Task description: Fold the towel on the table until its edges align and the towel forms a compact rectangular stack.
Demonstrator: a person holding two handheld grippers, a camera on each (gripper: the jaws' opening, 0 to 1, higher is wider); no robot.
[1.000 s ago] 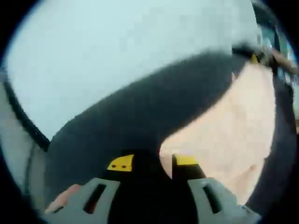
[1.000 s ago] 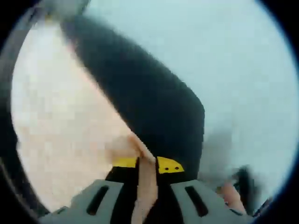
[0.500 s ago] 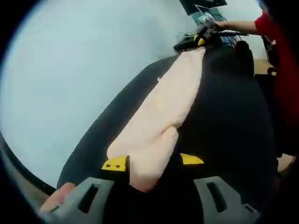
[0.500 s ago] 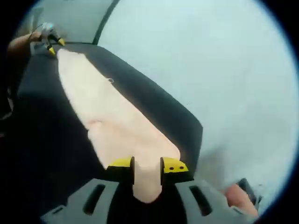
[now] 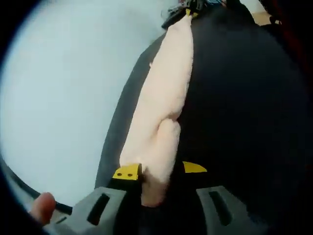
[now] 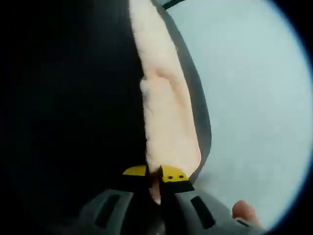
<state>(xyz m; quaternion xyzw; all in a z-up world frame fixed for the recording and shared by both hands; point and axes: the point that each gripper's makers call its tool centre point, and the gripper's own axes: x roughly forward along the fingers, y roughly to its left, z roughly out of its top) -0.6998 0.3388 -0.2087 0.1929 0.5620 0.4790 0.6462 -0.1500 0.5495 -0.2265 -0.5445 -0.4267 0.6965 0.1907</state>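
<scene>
Fingers [image 5: 142,172] of the left gripper [image 5: 160,169], yellow-tipped, pinch one end of the pale peach towel [image 5: 161,112] in the left gripper view. From there the towel runs away as 1 long narrow band over the black desk [image 5: 244,112], close to its edge beside the pale floor [image 5: 63,88], to the right gripper [image 5: 188,11] at its far end. A fingertip [image 5: 43,207] of the person shows at lower left.

Right gripper view: the right gripper's [image 6: 153,171] yellow-tipped fingers [image 6: 172,174] are pressed onto the towel's [image 6: 166,107] near end. The towel stretches up along the desk [image 6: 68,107] edge. A fingertip [image 6: 243,210] shows at lower right.
</scene>
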